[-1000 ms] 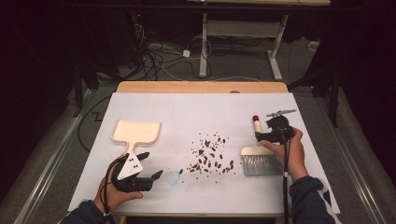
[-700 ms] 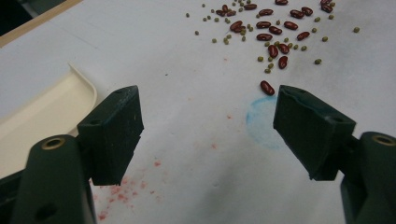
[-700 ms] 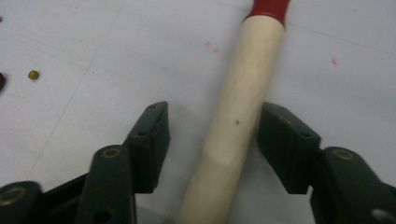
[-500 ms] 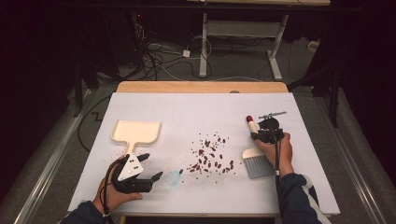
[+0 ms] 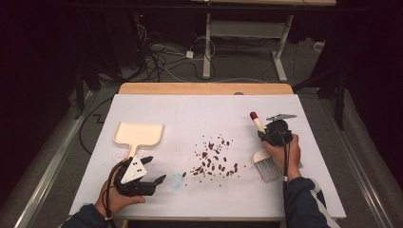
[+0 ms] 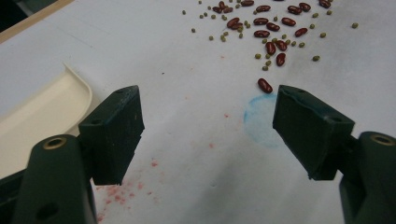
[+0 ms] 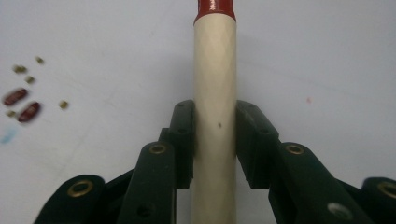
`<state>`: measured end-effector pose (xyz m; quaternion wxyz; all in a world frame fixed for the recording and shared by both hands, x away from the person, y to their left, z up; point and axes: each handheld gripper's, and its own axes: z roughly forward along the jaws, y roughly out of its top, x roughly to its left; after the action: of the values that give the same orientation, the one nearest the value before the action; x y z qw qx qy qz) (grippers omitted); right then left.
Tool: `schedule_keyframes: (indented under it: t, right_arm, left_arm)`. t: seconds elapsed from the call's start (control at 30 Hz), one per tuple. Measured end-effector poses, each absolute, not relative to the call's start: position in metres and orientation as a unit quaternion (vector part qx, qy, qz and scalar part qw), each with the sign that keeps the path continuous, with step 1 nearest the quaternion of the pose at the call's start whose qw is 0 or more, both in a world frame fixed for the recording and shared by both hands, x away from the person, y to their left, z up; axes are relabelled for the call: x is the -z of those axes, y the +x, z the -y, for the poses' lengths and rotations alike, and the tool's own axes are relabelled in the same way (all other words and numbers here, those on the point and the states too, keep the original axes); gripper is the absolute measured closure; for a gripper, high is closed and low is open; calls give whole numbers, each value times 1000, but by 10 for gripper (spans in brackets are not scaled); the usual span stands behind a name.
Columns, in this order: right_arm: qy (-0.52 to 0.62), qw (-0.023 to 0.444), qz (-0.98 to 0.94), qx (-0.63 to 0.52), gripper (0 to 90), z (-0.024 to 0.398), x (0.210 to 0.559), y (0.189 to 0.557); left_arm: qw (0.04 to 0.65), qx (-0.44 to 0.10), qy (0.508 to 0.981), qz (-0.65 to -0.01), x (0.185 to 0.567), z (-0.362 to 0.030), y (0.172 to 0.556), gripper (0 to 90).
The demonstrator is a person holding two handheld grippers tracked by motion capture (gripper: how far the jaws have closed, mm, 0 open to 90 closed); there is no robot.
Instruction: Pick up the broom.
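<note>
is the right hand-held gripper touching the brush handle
Touching. The right gripper view shows the right hand-held gripper with both jaws pressed flat against the brush handle, no gap on either side.

No text, label, brand or number can be read anywhere; the marks on the red tip of the brush handle point(image 7: 215, 6) are too small to make out.

White surface point(image 5: 199, 109) w/ wooden far edge. On it: cream dustpan point(image 5: 139, 134) at left, scattered red beans point(image 5: 213, 159) mid, hand brush point(image 5: 264, 152) at right, blue smudge point(image 5: 177, 180) nr front.
</note>
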<state>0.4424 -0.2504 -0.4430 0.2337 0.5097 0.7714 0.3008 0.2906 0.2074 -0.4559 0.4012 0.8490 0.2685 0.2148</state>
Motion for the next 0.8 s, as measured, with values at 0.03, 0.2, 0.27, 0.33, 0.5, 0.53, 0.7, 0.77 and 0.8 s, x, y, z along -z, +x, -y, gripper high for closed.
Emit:
schedule_keyframes:
  t: [0.03,0.2,0.27,0.33,0.5,0.53,0.7,0.77,0.8]
  right_arm:
    - [509,239,-766,-311,704,252,439,440]
    - [492,263,-747,-362,705,257,419,423]
    - [483,275,-741,-378,705,259,411,417]
    - [478,293,-730,-391,706,261,404,410]
    - [470,321,-705,-423,708,269,391,399]
    - [468,325,-700,-431,708,271,389,397]
    - [454,352,-678,-459,709,278,374,384]
    - [450,349,-679,-463,708,278,366,380]
    - [447,350,-676,-470,708,278,363,378]
  left_arm:
    - [401,-215,849,-268,456,-208,290,236]
    - [403,-216,848,-269,455,-207,290,236]
    - [402,-216,848,-268,455,-207,290,236]
    - [402,-216,849,-268,455,-207,290,236]
    - [402,-216,849,-267,455,-206,290,236]
    - [403,-216,849,-267,455,-206,290,236]
    - [417,-225,841,-259,444,-202,291,236]
    - [424,-224,838,-260,442,-200,292,236]
    - [434,-220,835,-258,436,-196,294,236]
